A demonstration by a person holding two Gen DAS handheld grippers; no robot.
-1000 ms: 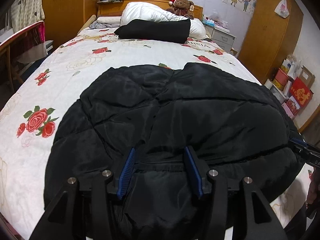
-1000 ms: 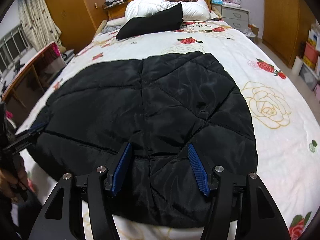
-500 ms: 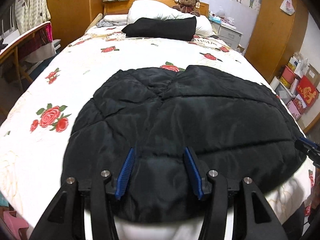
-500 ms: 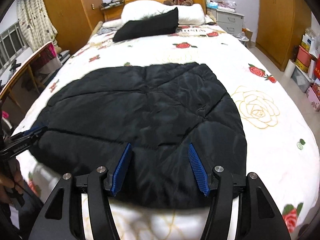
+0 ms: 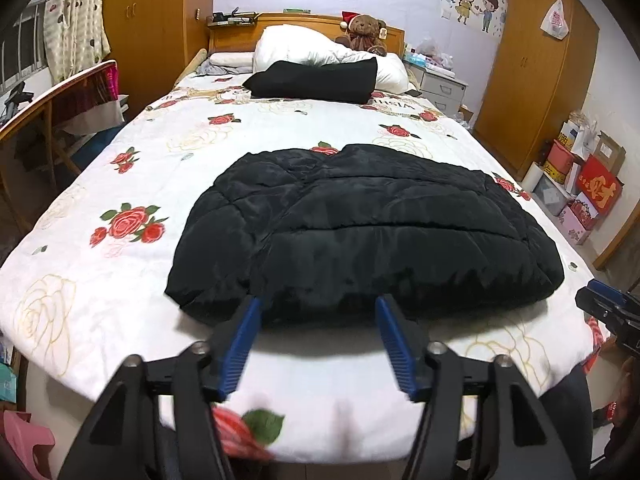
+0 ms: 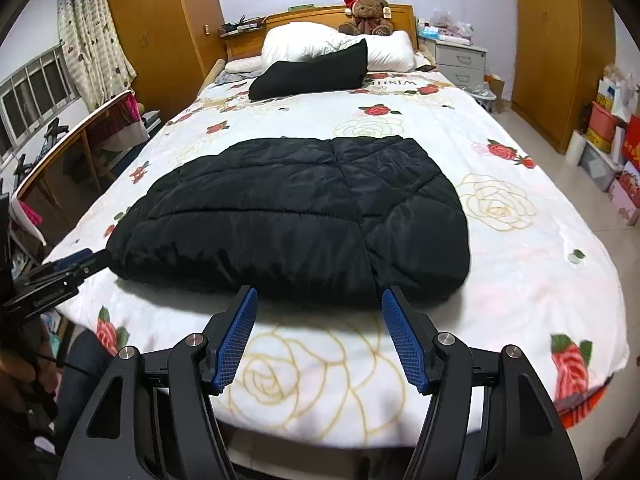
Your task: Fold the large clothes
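A black quilted padded garment (image 5: 368, 224) (image 6: 296, 216) lies folded flat on the near half of a bed with a white rose-print cover (image 5: 132, 168) (image 6: 520, 240). My left gripper (image 5: 318, 304) hangs above the bed's foot, just short of the garment's near edge; its jaws are opening and nothing is between them. My right gripper (image 6: 318, 294) stands the same way near the garment's right half, jaws opening, empty. Each gripper shows at the edge of the other's view: the right gripper (image 5: 608, 312), the left gripper (image 6: 60, 276).
A second folded black garment (image 5: 316, 82) leans on white pillows (image 6: 340, 46) by the headboard, with a teddy bear (image 5: 362, 30). A wooden desk (image 5: 48, 100) stands left of the bed. A wardrobe (image 5: 536, 72) and boxes (image 5: 580, 184) stand to the right.
Both grippers pulled back and up off the garment toward the bed's foot, and their jaws spread wider. The garment stays lying flat on the bed.
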